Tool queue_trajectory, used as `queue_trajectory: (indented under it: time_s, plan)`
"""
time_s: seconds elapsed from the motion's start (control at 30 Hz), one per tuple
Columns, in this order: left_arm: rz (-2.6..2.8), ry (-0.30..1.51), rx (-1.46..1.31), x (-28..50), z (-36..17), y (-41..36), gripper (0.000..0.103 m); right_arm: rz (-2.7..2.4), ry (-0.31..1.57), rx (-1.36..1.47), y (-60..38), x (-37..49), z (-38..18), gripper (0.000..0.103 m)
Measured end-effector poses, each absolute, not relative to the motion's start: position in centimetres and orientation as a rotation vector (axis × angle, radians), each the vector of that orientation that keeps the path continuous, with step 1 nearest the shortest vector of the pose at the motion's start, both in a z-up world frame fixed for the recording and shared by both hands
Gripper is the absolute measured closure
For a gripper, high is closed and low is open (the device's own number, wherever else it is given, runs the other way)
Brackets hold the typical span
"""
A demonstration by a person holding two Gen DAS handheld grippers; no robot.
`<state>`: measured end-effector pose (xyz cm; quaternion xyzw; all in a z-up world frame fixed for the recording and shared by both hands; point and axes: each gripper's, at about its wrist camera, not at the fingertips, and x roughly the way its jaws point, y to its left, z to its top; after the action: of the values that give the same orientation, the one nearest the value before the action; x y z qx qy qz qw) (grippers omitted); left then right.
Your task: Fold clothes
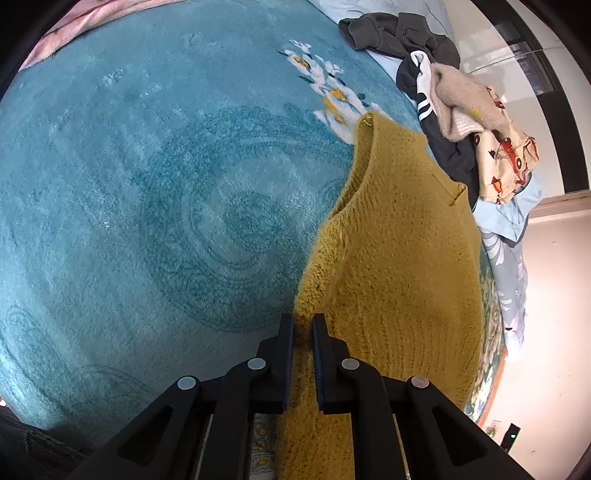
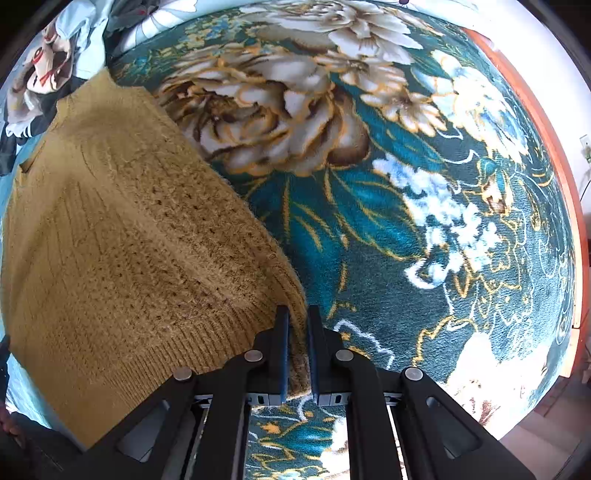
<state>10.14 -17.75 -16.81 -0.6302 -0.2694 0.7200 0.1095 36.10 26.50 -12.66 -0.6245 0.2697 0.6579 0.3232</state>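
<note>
A mustard-yellow knit sweater (image 1: 399, 243) lies spread on a teal blanket (image 1: 147, 184), its neckline toward the far side. My left gripper (image 1: 303, 325) is shut on the sweater's left edge. In the right wrist view the same sweater (image 2: 122, 240) fills the left half, its ribbed hem toward me. My right gripper (image 2: 298, 314) is shut on the sweater's right hem corner, over the blanket's floral part (image 2: 369, 184).
A pile of other clothes (image 1: 461, 122) lies beyond the sweater: dark grey, striped, beige and cartoon-print pieces. A dark grey garment (image 1: 391, 33) lies farther back. A pink cloth (image 1: 85, 26) is at the far left. The bed's orange edge (image 2: 546, 140) runs along the right.
</note>
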Motion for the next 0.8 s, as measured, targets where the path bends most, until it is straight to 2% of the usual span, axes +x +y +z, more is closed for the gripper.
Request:
queue_trajectory:
  time_s: [0.23, 0.3, 0.37, 0.4, 0.53, 0.57, 0.67, 0.8]
  plan:
    - [2.069, -0.854, -1.765, 10.1, -16.2, -17.5, 0.089, 1.786, 0.733, -1.631, 26.3, 34.4, -10.2, 0.091]
    - [2.073, -0.828, -1.741, 10.0, -15.9, -17.1, 0.087, 1.867, 0.677, -1.586, 26.1, 32.5, -8.2, 0.085]
    - [2.079, -0.808, -1.730, 9.8, -15.9, -16.8, 0.084, 1.947, 0.618, -1.538, 25.9, 30.5, -6.2, 0.071]
    - [2.084, -0.802, -1.731, 9.7, -15.9, -16.6, 0.081, 1.986, 0.587, -1.513, 25.8, 29.6, -5.3, 0.070]
    - [2.087, -0.843, -1.732, 9.2, -16.7, -16.5, 0.079, 2.102, 0.575, -1.601, 24.9, 23.5, -6.5, 0.070]
    - [2.087, -0.855, -1.727, 9.0, -16.9, -16.4, 0.079, 2.127, 0.547, -1.630, 24.6, 22.3, -9.2, 0.070]
    - [2.089, -0.892, -1.710, 8.4, -17.5, -16.2, 0.076, 2.269, 0.401, -1.658, 23.1, 16.0, -11.0, 0.070]
    - [2.103, -0.911, -1.646, 7.8, -17.3, -16.0, 0.056, 2.407, 0.203, -1.639, 20.9, 7.5, -10.4, 0.069]
